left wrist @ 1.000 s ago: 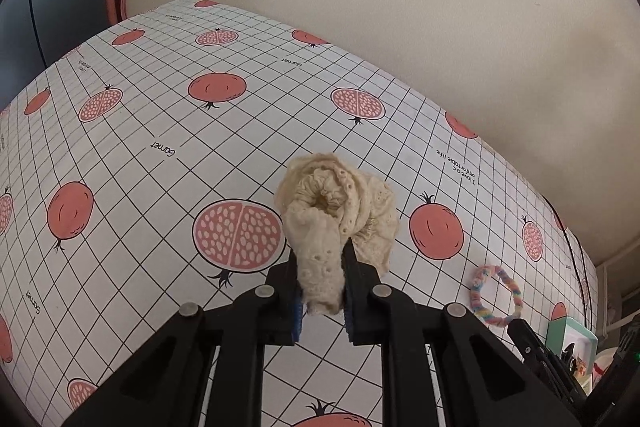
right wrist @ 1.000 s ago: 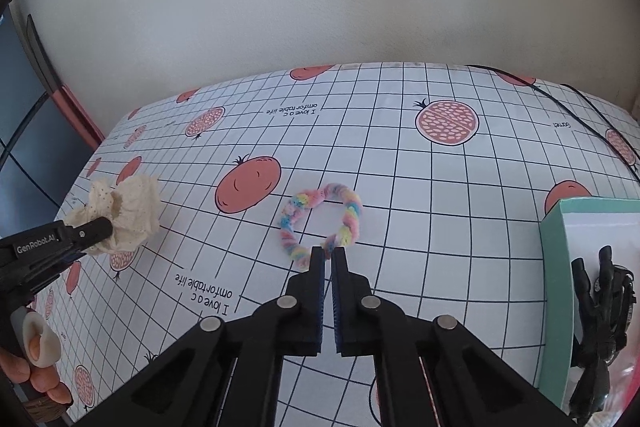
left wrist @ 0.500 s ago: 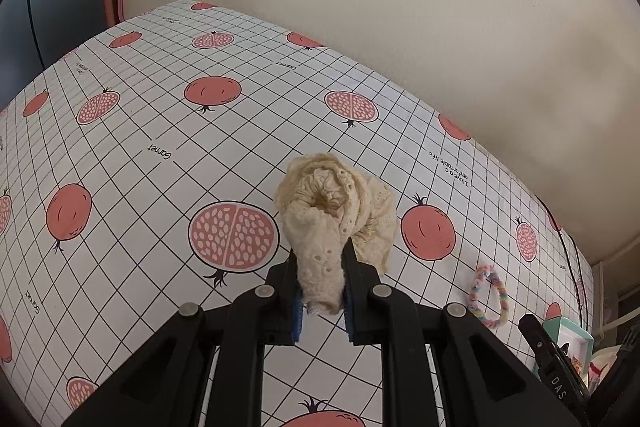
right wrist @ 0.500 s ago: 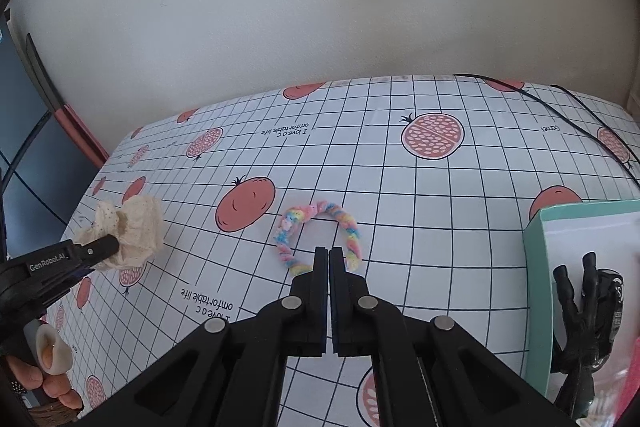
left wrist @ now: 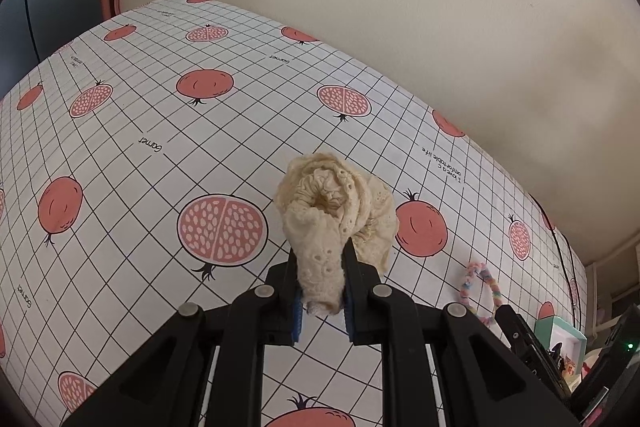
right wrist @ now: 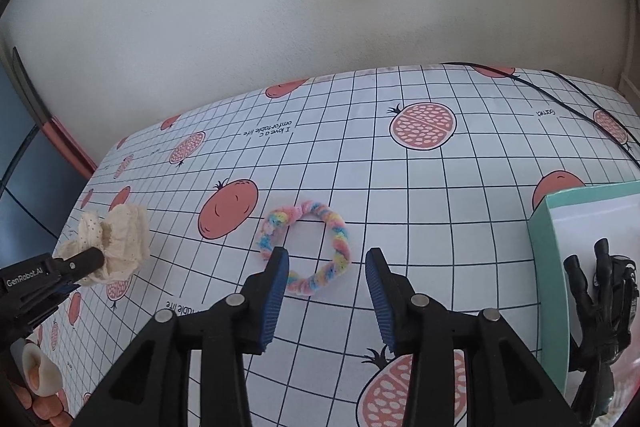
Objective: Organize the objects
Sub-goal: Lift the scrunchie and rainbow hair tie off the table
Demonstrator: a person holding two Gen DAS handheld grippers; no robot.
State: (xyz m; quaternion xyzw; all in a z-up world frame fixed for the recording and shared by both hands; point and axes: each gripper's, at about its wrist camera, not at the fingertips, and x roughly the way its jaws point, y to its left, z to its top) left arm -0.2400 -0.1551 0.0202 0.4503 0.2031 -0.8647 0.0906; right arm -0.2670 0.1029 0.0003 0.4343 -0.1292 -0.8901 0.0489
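Tablecloth (left wrist: 168, 163) of white plastic, gridded in black and printed with red pomegranates, is running back to a plain cream wall (right wrist: 320, 7), leaving wide bare room to the left and behind. At the right edge a mint-green cardboard box (right wrist: 548, 267) is standing with a black claw hair clip (right wrist: 600, 299) lying inside it. The left gripper (left wrist: 322, 283) is pinching a cream eyelet-lace fabric scrunchie (left wrist: 332, 211), holding it above the cloth; its ruffled folds are bunching around a small centre hole. The right gripper (right wrist: 326, 291) is hovering with fingers spread wide over the near rim of a fuzzy pastel rainbow hair tie (right wrist: 306, 247), which is lying flat between the scrunchie and the box.
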